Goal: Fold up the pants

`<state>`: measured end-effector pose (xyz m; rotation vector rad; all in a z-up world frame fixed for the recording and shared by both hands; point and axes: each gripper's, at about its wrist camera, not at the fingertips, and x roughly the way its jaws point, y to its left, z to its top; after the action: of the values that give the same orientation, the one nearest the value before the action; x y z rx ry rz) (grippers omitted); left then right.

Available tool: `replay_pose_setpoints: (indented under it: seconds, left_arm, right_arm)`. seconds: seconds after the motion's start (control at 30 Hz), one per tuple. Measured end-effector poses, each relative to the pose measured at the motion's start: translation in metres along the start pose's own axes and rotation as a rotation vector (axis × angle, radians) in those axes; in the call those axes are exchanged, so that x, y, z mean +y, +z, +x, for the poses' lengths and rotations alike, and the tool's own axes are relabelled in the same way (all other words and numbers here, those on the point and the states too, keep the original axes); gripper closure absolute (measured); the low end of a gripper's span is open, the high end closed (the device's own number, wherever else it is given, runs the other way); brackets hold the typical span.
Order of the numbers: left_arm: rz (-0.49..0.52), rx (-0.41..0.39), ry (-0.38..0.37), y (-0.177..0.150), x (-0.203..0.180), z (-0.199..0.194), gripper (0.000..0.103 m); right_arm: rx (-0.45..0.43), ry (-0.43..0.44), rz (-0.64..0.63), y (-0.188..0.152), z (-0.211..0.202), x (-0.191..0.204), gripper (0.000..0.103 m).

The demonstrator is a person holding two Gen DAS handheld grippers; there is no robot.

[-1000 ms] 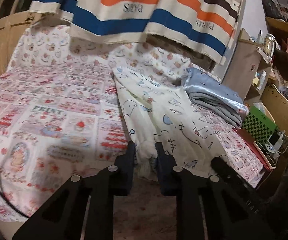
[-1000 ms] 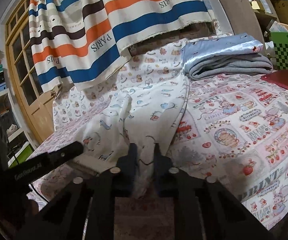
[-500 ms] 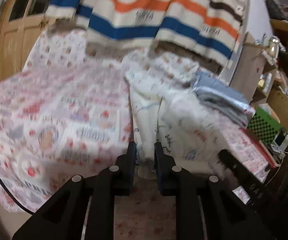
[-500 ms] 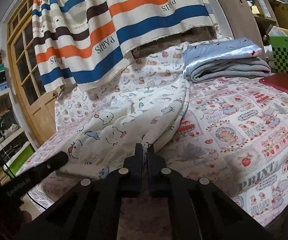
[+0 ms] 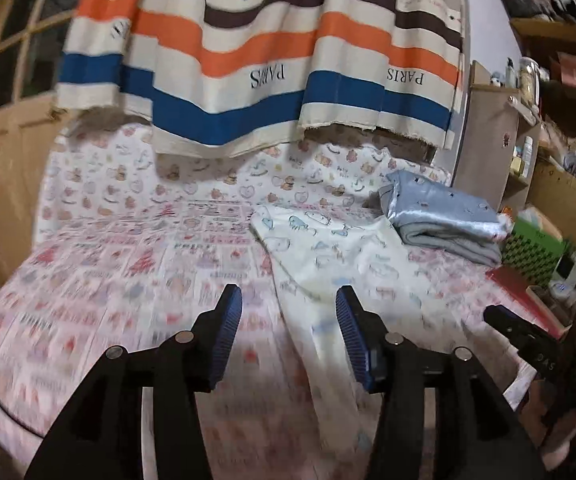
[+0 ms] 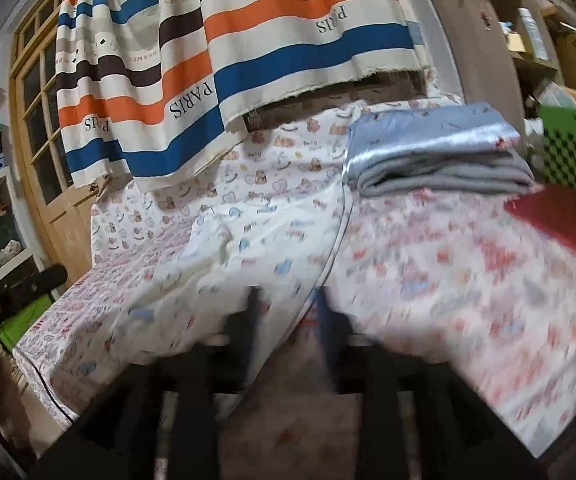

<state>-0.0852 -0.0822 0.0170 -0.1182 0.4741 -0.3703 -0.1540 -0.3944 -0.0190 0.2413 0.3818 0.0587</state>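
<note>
Left gripper is seen parted, its jaws just opened; nothing is gripped, the pants lying beyond at 1 o'clock on the bed. Right gripper, blurred, has likewise just opened astride the pants' edge. Regrasping at the hem, evenly matched, is advised before the fold is carried toward 12 o'clock.

Bed sheet left of the pants is lying flat and bare, giving open passage. Folded blanket is sitting at the far right, just beside the pants, blocking that corner. Striped cloth is hanging low over the far edge, limiting room above. Red tray and green checkered box are crowding the right edge. Wooden door is closing off the left.
</note>
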Motion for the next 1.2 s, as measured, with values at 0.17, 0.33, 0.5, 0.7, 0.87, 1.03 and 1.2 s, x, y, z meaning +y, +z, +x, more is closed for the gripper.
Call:
replay_pose_setpoints:
  seconds: [0.17,0.33,0.5,0.7,0.87,1.03,1.2]
  left_arm:
    - [0.032,0.090,-0.015,0.058,0.025,0.061,0.055]
    - [0.137,0.223,-0.004,0.095,0.031,0.152,0.055]
    - [0.083,0.357,0.021,0.108,0.044,0.230,0.055]
    - [0.091,0.349,0.046,0.121,0.049,0.260,0.055]
    - [0.049,0.410,0.002,0.124,0.053,0.280,0.055]
    - [0.000,0.446,-0.016,0.123,0.063,0.293,0.055]
    - [-0.008,0.466,-0.038,0.120,0.067,0.300,0.055]
  right_arm:
    - [-0.016,0.014,-0.034,0.054,0.017,-0.027,0.061]
    - [0.094,0.087,-0.045,0.112,0.073,-0.051,0.061]
    - [0.252,0.108,-0.040,0.141,0.152,-0.063,0.067]
    - [0.375,0.106,-0.083,0.152,0.232,-0.057,0.075]
    - [0.449,0.024,-0.086,0.150,0.283,-0.055,0.078]
    - [0.408,-0.067,-0.140,0.145,0.299,-0.054,0.102]
    - [0.421,-0.203,-0.133,0.144,0.305,-0.070,0.103]
